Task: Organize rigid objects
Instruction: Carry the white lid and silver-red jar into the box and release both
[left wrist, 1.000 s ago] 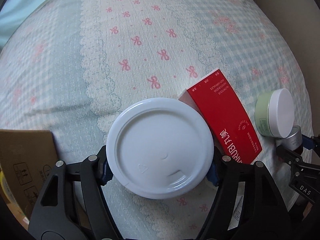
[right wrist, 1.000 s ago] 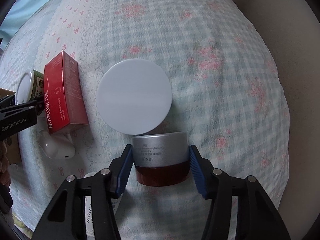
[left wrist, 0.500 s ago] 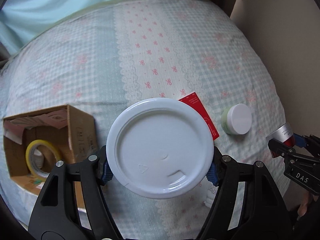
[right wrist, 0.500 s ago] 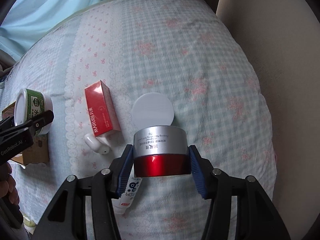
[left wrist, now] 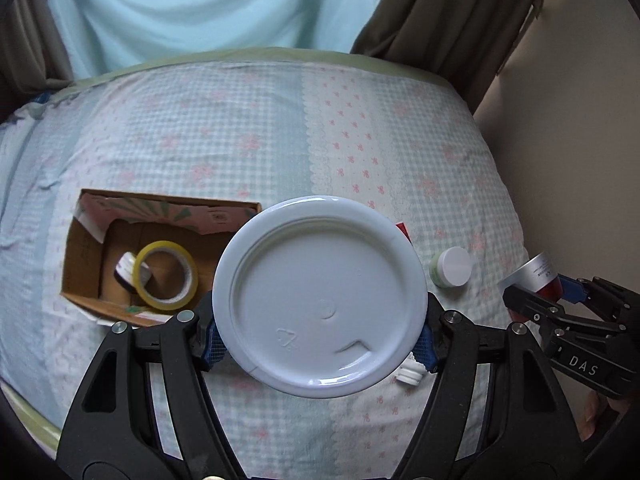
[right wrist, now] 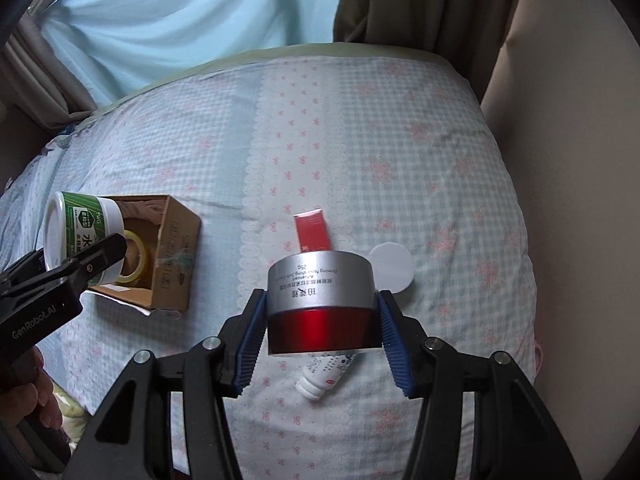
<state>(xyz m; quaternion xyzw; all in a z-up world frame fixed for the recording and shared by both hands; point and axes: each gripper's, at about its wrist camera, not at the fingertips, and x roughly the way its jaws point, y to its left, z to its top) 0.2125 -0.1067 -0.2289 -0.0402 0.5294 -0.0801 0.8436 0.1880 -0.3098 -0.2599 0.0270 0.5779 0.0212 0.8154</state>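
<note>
My left gripper (left wrist: 318,336) is shut on a wide tub with a white lid (left wrist: 320,292); the right wrist view shows that tub's green label (right wrist: 82,222). My right gripper (right wrist: 322,320) is shut on a small jar with a silver top and a red base (right wrist: 322,300), also seen at the right edge of the left wrist view (left wrist: 538,276). Both are held high above the bed. Below lie a red box (right wrist: 312,230), a green jar with a white lid (left wrist: 452,268) and a white tube (right wrist: 324,376). An open cardboard box (left wrist: 84,240) holds a yellow tape roll (left wrist: 166,276).
The bed has a pale checked cover (left wrist: 240,140) with pink bows. Light blue fabric (left wrist: 208,8) and dark curtains (left wrist: 440,16) hang behind it. A beige wall (right wrist: 568,140) runs along the right. A person's fingers (right wrist: 36,396) hold the left gripper's handle.
Both grippers have risen well above the bed with their tub and jar still held. The objects on the cover look smaller, and the cardboard box and curtains have come into view.
</note>
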